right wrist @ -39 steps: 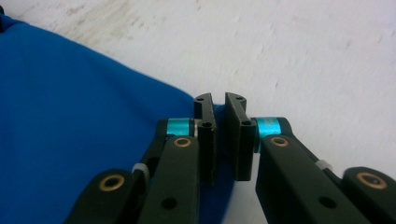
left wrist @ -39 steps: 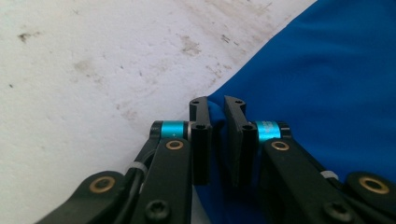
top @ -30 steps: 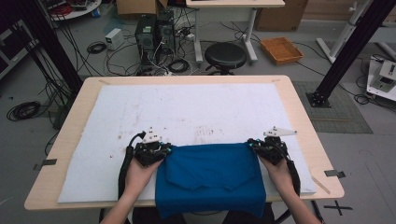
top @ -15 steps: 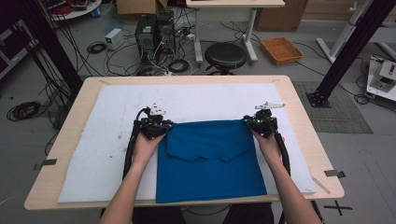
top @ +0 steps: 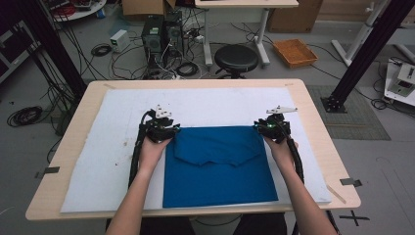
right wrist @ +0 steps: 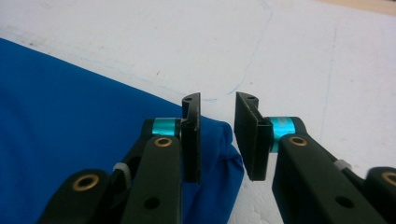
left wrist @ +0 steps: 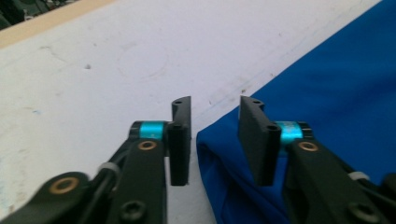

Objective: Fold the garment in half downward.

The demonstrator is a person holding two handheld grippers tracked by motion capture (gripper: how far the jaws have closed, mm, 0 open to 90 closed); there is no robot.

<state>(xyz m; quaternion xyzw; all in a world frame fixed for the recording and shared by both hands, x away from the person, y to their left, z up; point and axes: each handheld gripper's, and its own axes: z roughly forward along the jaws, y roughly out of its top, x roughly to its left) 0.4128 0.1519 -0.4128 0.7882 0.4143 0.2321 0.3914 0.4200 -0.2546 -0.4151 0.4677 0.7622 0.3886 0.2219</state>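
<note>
Left gripper (left wrist: 214, 137): jaws parted, nothing between them, at far left corner of blue cloth (top: 218, 164). Right gripper (right wrist: 217, 137): jaws likewise parted, at cloth's far right corner. Cloth flat on white mat (top: 98, 161), near table's (top: 313, 117) front edge.

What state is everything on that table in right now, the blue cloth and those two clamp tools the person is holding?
Blue cloth: lying flat on the white mat, its far part folded over toward the person.
Left gripper: open, at the cloth's far left corner, gripping nothing.
Right gripper: open, at the far right corner, gripping nothing.
White mat: flat, stained.
</note>
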